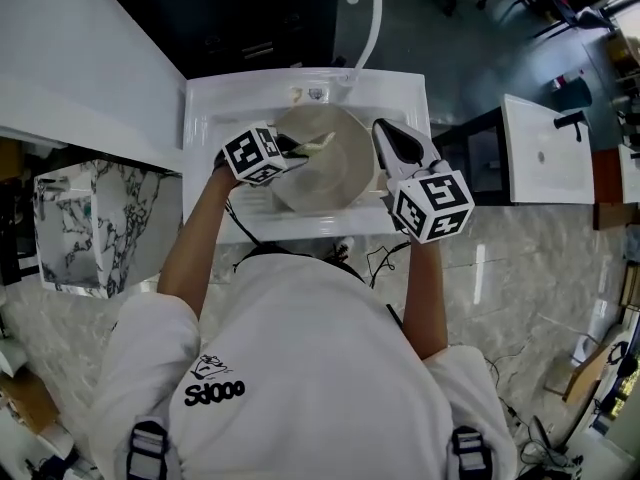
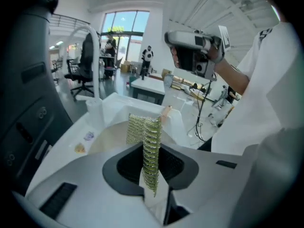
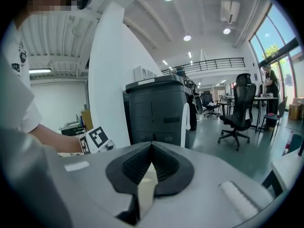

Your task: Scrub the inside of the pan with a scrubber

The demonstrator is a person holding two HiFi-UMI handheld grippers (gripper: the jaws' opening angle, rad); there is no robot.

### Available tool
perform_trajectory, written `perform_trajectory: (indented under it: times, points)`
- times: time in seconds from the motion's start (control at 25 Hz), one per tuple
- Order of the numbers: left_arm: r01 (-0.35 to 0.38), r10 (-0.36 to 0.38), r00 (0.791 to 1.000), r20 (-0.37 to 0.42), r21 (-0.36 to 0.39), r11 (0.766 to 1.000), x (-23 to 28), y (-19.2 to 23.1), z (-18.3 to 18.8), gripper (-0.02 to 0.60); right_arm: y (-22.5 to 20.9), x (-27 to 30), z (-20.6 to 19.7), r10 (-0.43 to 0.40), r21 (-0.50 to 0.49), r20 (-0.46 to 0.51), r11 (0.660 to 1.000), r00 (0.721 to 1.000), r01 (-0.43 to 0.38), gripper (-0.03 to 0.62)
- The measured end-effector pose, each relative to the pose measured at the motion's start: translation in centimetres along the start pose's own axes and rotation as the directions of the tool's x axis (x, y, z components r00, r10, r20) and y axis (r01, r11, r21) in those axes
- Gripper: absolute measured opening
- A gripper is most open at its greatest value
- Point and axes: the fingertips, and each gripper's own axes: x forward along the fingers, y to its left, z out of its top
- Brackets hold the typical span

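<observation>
Scrubber in our left claw, pan rim in our right, both over the sink.

Our left claw [image 2: 151, 171] is clenched on a yellow-green mesh scrubber [image 2: 148, 139], which stands upright between the pads and reaches over the cream inside of the pan [image 1: 340, 173]. The pan lies in the white sink [image 1: 208, 118], just below the curved tap [image 1: 372, 13]. Our right claw [image 3: 147, 175] sits at the pan's right edge, and the right gripper view shows its jaws closed on a thin cream strip, the pan's rim. From the head view we cannot tell whether the scrubber touches the pan's inside or hangs just above it.
</observation>
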Motion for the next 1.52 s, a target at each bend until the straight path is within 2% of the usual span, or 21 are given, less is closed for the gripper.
perform_trajectory:
  times: [0.12,0.28,0.36,0.44,0.56,0.72,0.88,1.08,1.16,1.2,1.24,1.36,1.52]
  points:
    - [-0.127,0.133,0.983,0.129,-0.052,0.991,-2.2,2.1,2.2,0.067,-0.5,0.2,1.0,-0.020,-0.052,0.002,0.998,1.000,0.021,0.009]
    - [-0.231,0.248,0.934,0.256,-0.093,0.968,-5.5,3.8,4.7,0.069,-1.3,0.1,2.9,-0.082,-0.144,0.034,0.986,0.996,0.087,0.009]
    - [-0.271,0.286,0.909,0.303,-0.093,0.958,-7.0,4.1,6.0,0.069,-1.2,0.1,3.8,-0.087,-0.181,0.046,0.979,0.995,0.094,0.009]
    - [-0.320,0.334,0.875,0.352,-0.098,0.942,-8.7,4.6,7.5,0.069,-1.2,0.1,4.7,-0.082,-0.208,0.056,0.974,0.995,0.092,0.009]
    - [-0.381,0.394,0.810,0.435,-0.120,0.917,-11.6,5.2,10.0,0.069,-1.2,-0.1,6.1,-0.088,-0.257,0.081,0.961,0.993,0.106,0.009]
    - [-0.432,0.437,0.715,0.546,-0.146,0.890,-15.7,5.3,12.8,0.071,-0.9,-0.3,7.7,-0.089,-0.279,0.111,0.953,0.990,0.117,0.009]
    - [-0.518,0.518,0.598,0.612,-0.197,0.832,-19.7,5.5,14.8,0.071,-0.9,-0.6,8.8,-0.086,-0.285,0.127,0.951,0.988,0.119,0.009]
    - [-0.613,0.590,0.468,0.657,-0.240,0.753,-23.7,5.3,16.5,0.071,-1.0,-1.3,10.8,-0.074,-0.289,0.161,0.950,0.984,0.119,0.009]
    - [-0.628,0.593,0.419,0.687,-0.252,0.736,-25.3,4.7,17.3,0.071,-0.8,-1.6,11.6,-0.067,-0.291,0.178,0.949,0.982,0.117,0.009]
    - [-0.634,0.590,0.407,0.697,-0.250,0.732,-25.9,4.3,17.6,0.071,-0.7,-1.7,12.0,-0.062,-0.293,0.187,0.949,0.980,0.116,0.009]
    - [-0.642,0.588,0.404,0.701,-0.240,0.728,-26.3,4.0,17.9,0.071,-0.6,-1.8,12.4,-0.059,-0.294,0.194,0.949,0.979,0.115,0.009]
    - [-0.672,0.584,0.423,0.693,-0.193,0.715,-26.7,3.4,18.5,0.071,-0.4,-1.9,13.2,-0.052,-0.294,0.209,0.949,0.977,0.113,0.009]
    - [-0.688,0.589,0.432,0.683,-0.173,0.705,-26.3,3.2,18.8,0.071,-0.3,-2.0,13.8,-0.047,-0.299,0.215,0.948,0.975,0.112,0.009]
